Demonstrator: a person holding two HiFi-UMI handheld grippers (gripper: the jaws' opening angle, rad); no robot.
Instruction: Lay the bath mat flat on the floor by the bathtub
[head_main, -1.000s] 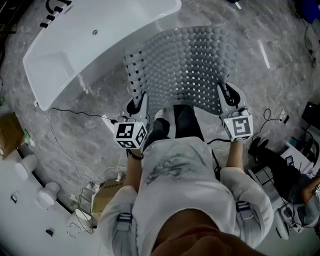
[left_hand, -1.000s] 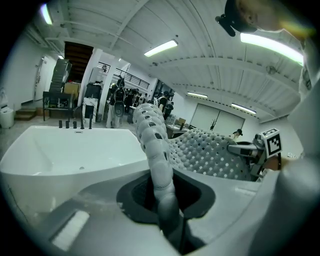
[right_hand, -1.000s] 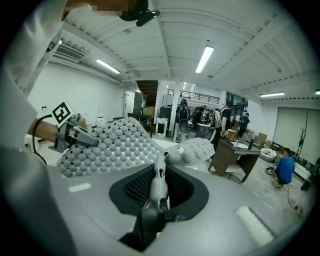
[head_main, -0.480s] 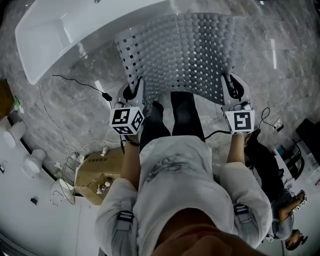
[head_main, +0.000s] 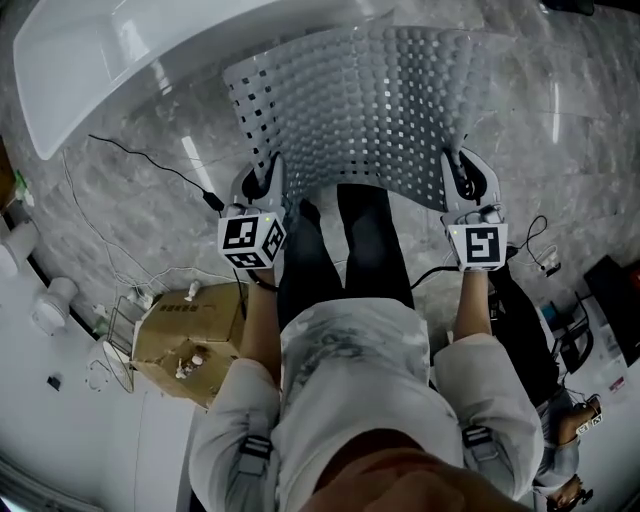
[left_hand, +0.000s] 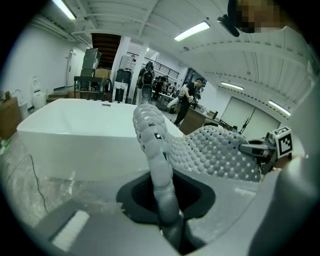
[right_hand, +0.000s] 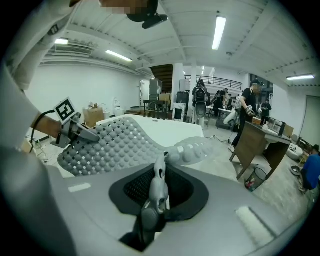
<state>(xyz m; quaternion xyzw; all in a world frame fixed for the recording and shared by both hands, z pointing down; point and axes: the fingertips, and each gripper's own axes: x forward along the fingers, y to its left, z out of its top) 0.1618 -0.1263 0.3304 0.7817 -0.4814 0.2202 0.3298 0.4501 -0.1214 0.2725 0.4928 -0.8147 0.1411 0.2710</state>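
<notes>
A grey bath mat (head_main: 370, 110) with bumps and square holes hangs spread between my two grippers, above the marble floor (head_main: 150, 215) and in front of the white bathtub (head_main: 150, 45). My left gripper (head_main: 262, 188) is shut on the mat's near left corner, and the pinched edge (left_hand: 162, 170) rises between its jaws. My right gripper (head_main: 464, 182) is shut on the near right corner, where the mat's edge (right_hand: 157, 187) stands clamped. The mat's far edge reaches the tub's side. The person's dark legs (head_main: 345, 240) stand just behind the mat.
A black cable (head_main: 150, 160) runs over the floor left of the mat. A cardboard box (head_main: 185, 335) and a wire rack (head_main: 115, 345) stand at the lower left. Bags and gear (head_main: 590, 320) lie at the right. People (right_hand: 247, 107) and desks fill the room's far end.
Both grippers have come down with the mat, which now hangs lower and spreads wider toward the tub. The view has shifted, so the tub sits higher in the picture.
</notes>
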